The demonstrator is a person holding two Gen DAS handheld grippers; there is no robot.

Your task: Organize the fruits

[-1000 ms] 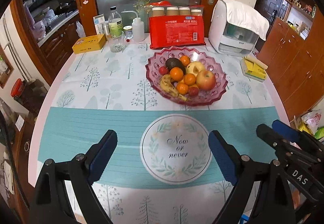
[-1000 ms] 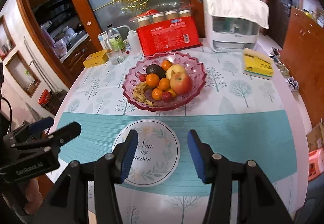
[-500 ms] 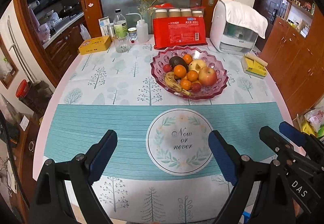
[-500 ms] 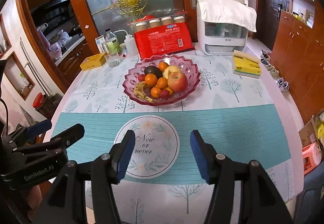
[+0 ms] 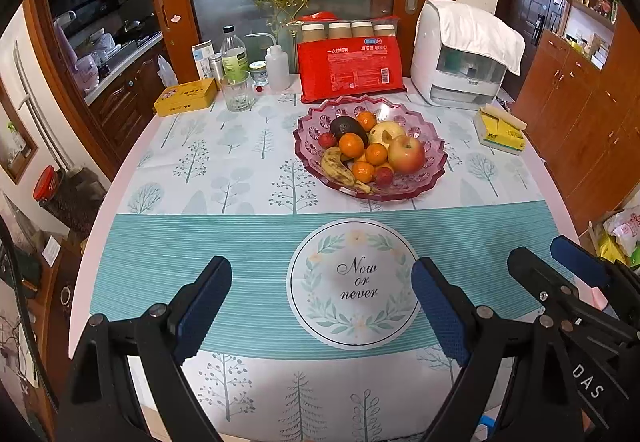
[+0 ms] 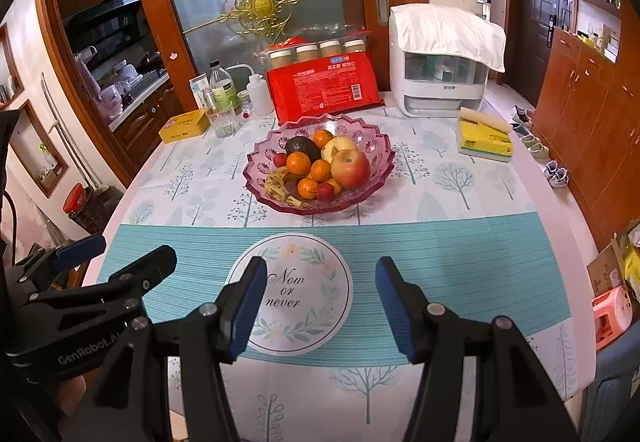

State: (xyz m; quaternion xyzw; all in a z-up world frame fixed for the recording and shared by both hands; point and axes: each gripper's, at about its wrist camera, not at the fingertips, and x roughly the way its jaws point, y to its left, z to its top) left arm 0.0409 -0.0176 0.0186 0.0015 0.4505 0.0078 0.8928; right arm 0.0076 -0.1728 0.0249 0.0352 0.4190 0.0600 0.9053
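Observation:
A pink glass bowl (image 5: 434,146) (image 6: 378,148) stands on the round table beyond the teal stripe of the cloth. It holds a red apple (image 5: 406,153) (image 6: 350,167), a dark avocado (image 5: 346,126), a spotted banana (image 5: 338,170), several oranges (image 5: 351,144), a yellow fruit and small red fruits. My left gripper (image 5: 320,270) hangs open over the near part of the table with nothing between its blue pads. My right gripper (image 6: 320,266) is open too, less wide, and empty. Both are well short of the bowl.
A round "Now or never" print (image 5: 354,282) lies under both grippers. Behind the bowl are a red pack (image 5: 350,68), a white appliance under a cloth (image 5: 464,54), bottles, a glass (image 5: 238,94) and a yellow tin (image 5: 186,96). A yellow tissue pack (image 5: 500,128) sits right.
Both cameras have drawn back from the bowl, so more of the near cloth shows. The right gripper's jaws stand slightly wider than before. The fruit has not moved.

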